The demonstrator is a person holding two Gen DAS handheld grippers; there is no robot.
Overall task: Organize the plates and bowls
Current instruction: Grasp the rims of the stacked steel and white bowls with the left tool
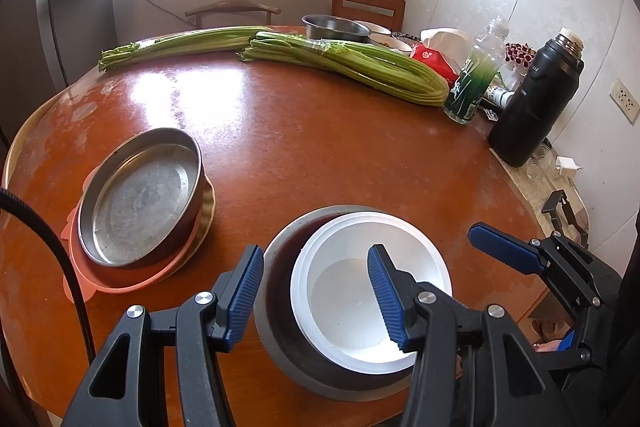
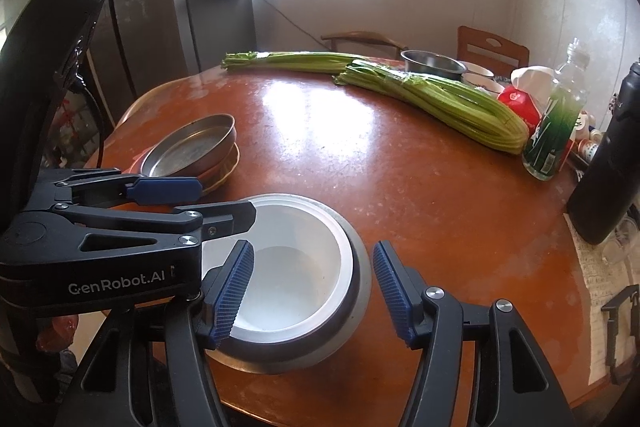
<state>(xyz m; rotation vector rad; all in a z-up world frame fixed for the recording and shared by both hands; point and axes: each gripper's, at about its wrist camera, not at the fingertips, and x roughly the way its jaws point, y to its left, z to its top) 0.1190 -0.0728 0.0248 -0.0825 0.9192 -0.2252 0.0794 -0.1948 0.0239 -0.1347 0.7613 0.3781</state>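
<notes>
**Bowls nested, plates stacked, far dishes left**

Nearest the cameras, a white bowl [image 1: 370, 307] is seen nested inside a grey metal bowl [image 1: 276, 311] at the front of the tabletop [image 1: 320, 147]. The left tongs [image 1: 316, 297] are held part open astride the near left rim of these nested bowls, one pad outside the metal wall and one inside the white bowl; whether the pads press on the rims cannot be told. The right tongs [image 2: 314, 297] are likewise set part open across the right rim, with a gap visible at the outer pad, so no grip is judged there. To the left of the nested bowls, a metal pan [image 1: 140, 199] is stacked on a pink plate [image 1: 120, 279]. Beyond the bowls, celery [image 1: 348, 65] is laid across the tabletop. Furthest from the bowls, a steel bowl [image 1: 336, 27] and small dishes [image 1: 394, 41] are left unsorted, so the task is judged partly done.
</notes>
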